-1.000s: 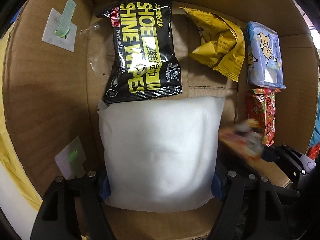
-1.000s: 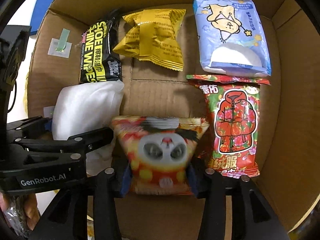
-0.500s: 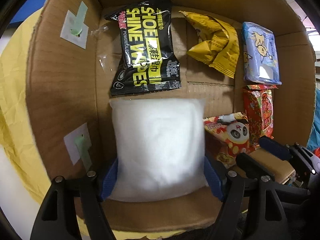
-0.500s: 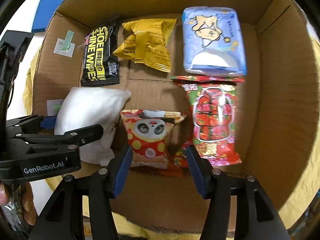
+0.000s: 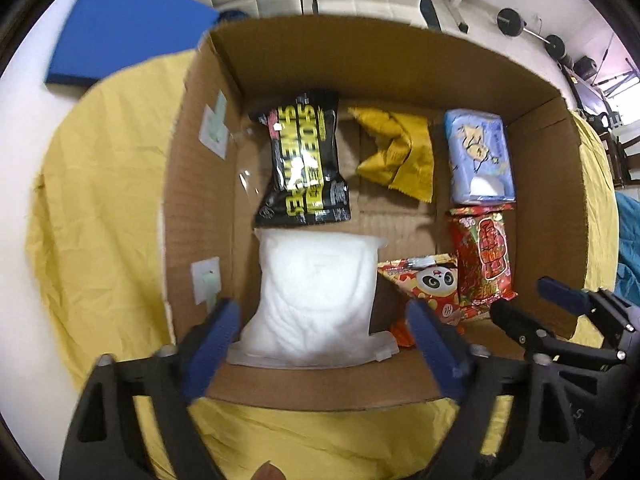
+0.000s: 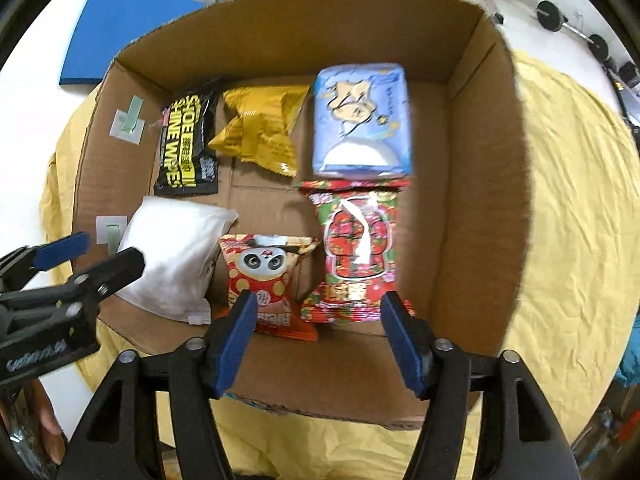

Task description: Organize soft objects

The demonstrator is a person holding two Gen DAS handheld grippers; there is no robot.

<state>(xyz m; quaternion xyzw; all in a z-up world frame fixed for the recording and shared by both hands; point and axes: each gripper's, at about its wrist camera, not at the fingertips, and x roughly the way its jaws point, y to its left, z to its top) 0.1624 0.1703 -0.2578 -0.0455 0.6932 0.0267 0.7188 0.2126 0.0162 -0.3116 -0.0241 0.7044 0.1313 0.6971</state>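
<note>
Resting on a yellow cloth [image 6: 568, 208] near weights [image 5: 532, 34], the cardboard box [image 6: 480, 184] faces both tongs, left [image 5: 326, 344] and right [image 6: 320, 336], spread empty.

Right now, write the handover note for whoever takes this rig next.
Left gripper: open, empty, above the box's near edge.
Right gripper: open, empty, likewise.
In the cardboard box, two rows of three. Far row: black wipes pack, yellow packet, blue tissue pack. Near row: white pouch, panda snack bag, red packet.
Done: six soft items boxed.
Left: nothing loose shows on the yellow cloth; check outside these views.
</note>
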